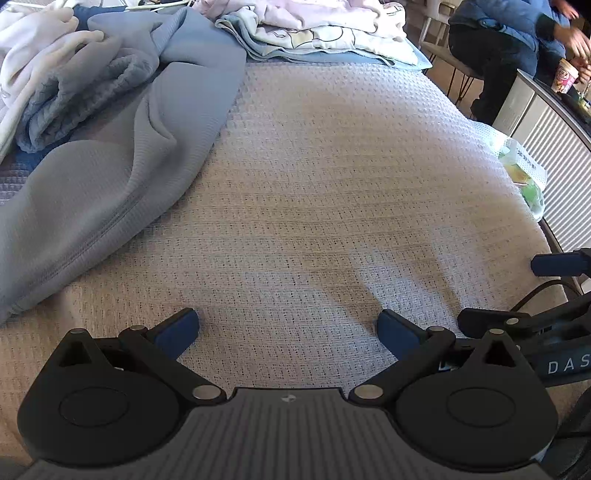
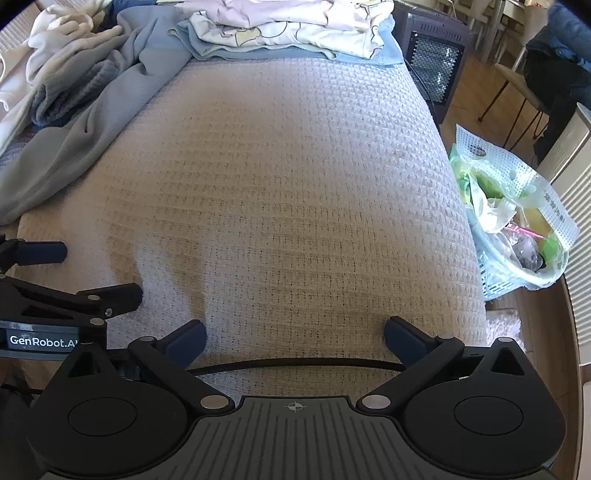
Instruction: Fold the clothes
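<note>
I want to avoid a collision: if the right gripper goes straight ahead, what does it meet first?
Probably only the bare blanket; beyond it lies the folded pile, though depth is unclear.

The waffle-weave bedspread (image 2: pixel 280 177) fills the middle of both views, beige and textured, and everything else sits around it. Off its right edge, down on the wooden floor (image 2: pixel 461 99), there's a white mesh basket (image 2: pixel 517 221) lined with a greenish plastic bag and stuffed with wrappers and scraps. Beyond the bedspread's far right corner stands a dark heater (image 2: pixel 436 62) with a metal grille. Farther right of that, a seated person (image 1: pixel 517 40) in a blue top and dark trousers, on a chair (image 2: pixel 517 85) with thin legs. A pink patterned cup (image 1: pixel 565 75) sits by that person's hands.
</note>
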